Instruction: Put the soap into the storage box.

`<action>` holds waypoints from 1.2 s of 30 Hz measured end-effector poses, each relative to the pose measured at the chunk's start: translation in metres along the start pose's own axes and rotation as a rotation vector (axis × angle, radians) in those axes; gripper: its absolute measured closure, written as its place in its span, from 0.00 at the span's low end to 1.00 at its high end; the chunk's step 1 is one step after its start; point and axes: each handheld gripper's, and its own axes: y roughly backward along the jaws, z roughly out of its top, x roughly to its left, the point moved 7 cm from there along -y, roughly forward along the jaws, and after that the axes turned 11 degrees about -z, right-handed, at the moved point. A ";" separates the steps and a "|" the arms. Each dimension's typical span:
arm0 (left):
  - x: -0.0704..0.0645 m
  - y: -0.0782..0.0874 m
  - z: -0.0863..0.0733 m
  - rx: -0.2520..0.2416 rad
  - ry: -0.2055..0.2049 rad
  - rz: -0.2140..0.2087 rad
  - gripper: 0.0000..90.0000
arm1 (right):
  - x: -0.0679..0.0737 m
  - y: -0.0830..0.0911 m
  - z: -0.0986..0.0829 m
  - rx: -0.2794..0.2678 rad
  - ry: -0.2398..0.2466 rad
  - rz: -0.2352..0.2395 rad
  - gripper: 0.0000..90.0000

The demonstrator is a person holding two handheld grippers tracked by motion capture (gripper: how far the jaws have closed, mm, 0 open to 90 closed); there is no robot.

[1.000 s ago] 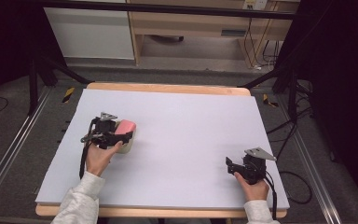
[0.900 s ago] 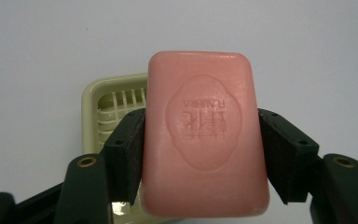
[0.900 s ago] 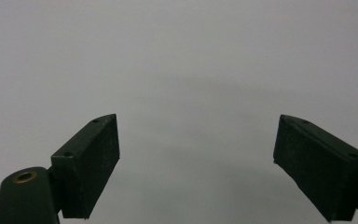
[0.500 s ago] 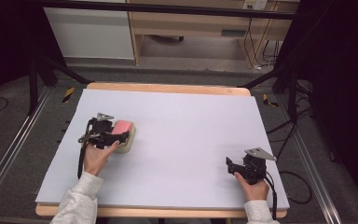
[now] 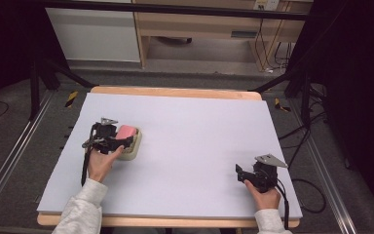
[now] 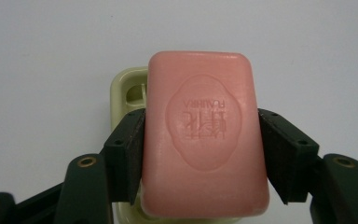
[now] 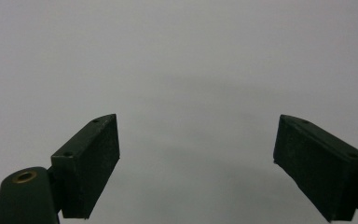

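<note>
A pink bar of soap (image 6: 205, 133) sits clamped between the jaws of the left gripper (image 6: 204, 156), one black pad pressed against each long side. Its top face carries an oval stamp with raised lettering that reads upside down in the left gripper view. Directly under the bar lies a pale cream soap dish (image 6: 128, 88), whose rim and a slot show at about 10 o'clock from the soap; whether the bar touches the dish cannot be told.

In the high view the soap (image 5: 126, 132) and dish (image 5: 132, 148) lie at roughly 9 o'clock on the pale lavender bench (image 5: 199, 131), with the left gripper (image 5: 108, 137) just beside them and the left hand (image 5: 100, 163) behind it.

Well apart, at about 4 o'clock, the right hand (image 5: 263, 197) holds the right gripper (image 5: 239, 171). Its jaws stand wide apart over bare bench (image 7: 191, 70), gripping nothing.
</note>
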 end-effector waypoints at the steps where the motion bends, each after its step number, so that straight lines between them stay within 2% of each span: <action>1: 0.000 0.000 0.000 0.000 0.000 0.000 0.41 | 0.000 0.000 0.000 0.000 0.000 0.000 0.16; 13: 0.005 -0.012 -0.001 0.016 0.005 0.014 0.41 | 0.001 -0.001 0.000 0.003 -0.002 0.002 0.16; 36: 0.012 -0.022 -0.010 0.052 0.014 0.038 0.41 | 0.001 -0.001 0.000 0.003 -0.002 0.003 0.16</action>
